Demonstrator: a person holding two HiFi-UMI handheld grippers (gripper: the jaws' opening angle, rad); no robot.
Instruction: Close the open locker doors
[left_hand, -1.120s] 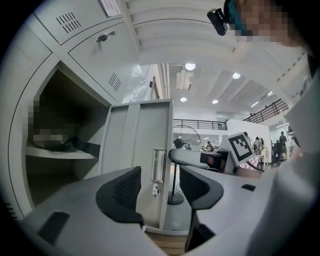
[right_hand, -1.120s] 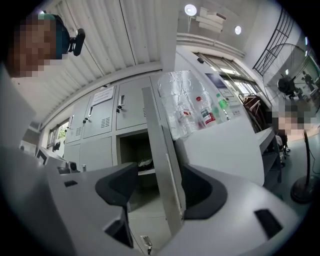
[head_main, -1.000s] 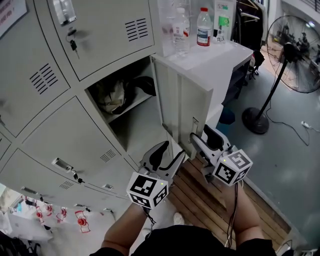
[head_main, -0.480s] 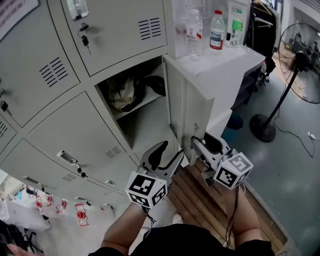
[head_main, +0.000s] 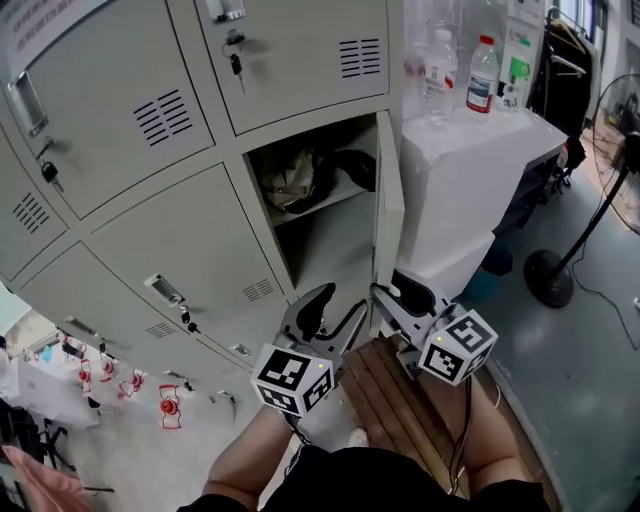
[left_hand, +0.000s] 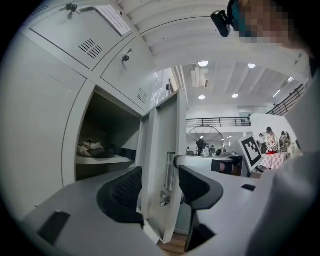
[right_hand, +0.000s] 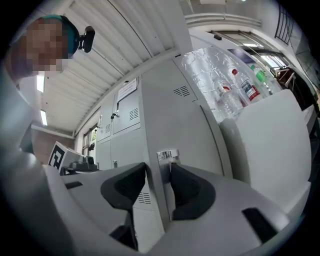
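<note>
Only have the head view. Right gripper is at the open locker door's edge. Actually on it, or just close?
Observer: On it. In the right gripper view the right gripper has just been closing, and its fingers press either side of the locker door edge.
Operator: Where along the edge?
Observer: Just under the small metal plate fixed on that edge.
Operator: Left gripper helping?
Observer: No. The left gripper view shows the left gripper open with nothing pinched; the door's lock hardware shows through the gap.
</note>
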